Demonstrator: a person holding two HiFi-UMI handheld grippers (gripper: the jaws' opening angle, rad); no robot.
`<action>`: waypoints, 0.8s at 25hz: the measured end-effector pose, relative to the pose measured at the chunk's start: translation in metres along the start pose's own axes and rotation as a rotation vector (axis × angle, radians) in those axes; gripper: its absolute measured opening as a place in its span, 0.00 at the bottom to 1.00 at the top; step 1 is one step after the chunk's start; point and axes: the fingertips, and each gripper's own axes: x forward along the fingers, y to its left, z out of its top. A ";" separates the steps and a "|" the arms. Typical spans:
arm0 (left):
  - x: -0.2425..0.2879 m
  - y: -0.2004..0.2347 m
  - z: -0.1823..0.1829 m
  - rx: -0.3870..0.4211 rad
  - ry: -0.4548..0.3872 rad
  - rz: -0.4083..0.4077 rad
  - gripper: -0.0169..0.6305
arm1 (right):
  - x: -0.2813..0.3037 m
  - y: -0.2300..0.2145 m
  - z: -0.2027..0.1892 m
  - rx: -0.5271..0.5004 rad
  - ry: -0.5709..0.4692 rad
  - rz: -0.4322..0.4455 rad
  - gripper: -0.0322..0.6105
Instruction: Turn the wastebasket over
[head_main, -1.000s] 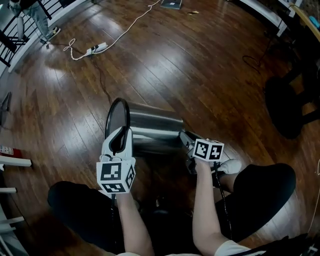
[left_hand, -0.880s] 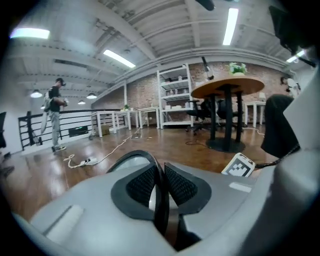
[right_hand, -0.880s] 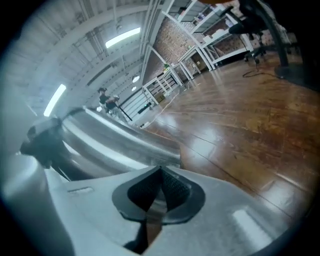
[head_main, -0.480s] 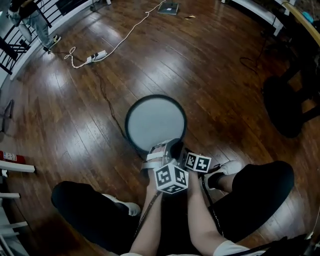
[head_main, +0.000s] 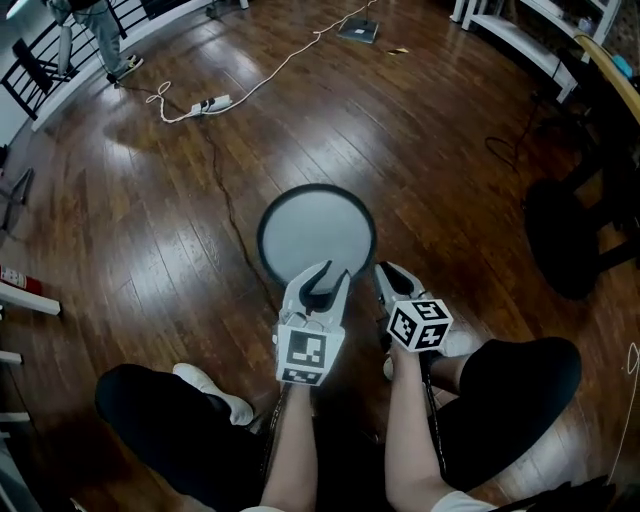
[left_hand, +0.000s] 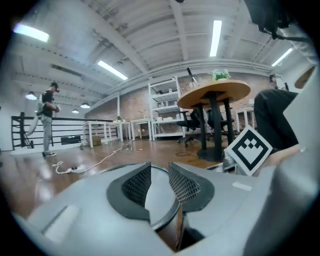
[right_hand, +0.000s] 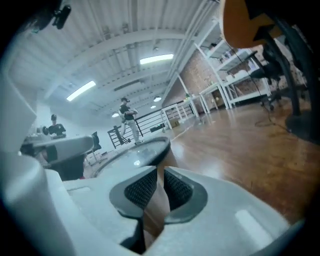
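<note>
Directly ahead, wastebasket (head_main: 316, 235), near rim pinched in right tool (head_main: 384, 272)

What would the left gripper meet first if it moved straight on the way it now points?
The wastebasket: its black rim sits between the jaws of the left gripper, which have just been opening. Pushed on, it would probably hit that rim at once.

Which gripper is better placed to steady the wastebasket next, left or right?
Right, probably. The right gripper is clamped on the wall of the wastebasket, while the left gripper has jaws that have just been opening and stand apart, not pressing on it.
</note>
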 end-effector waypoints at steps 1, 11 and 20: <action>-0.013 0.010 0.006 -0.019 -0.024 0.045 0.20 | -0.007 0.009 0.016 -0.046 -0.022 0.017 0.09; -0.131 0.018 0.064 -0.210 -0.259 0.229 0.05 | -0.114 0.123 0.070 -0.296 -0.165 0.197 0.04; -0.210 -0.064 0.085 -0.136 -0.280 0.221 0.05 | -0.224 0.175 0.058 -0.390 -0.193 0.264 0.04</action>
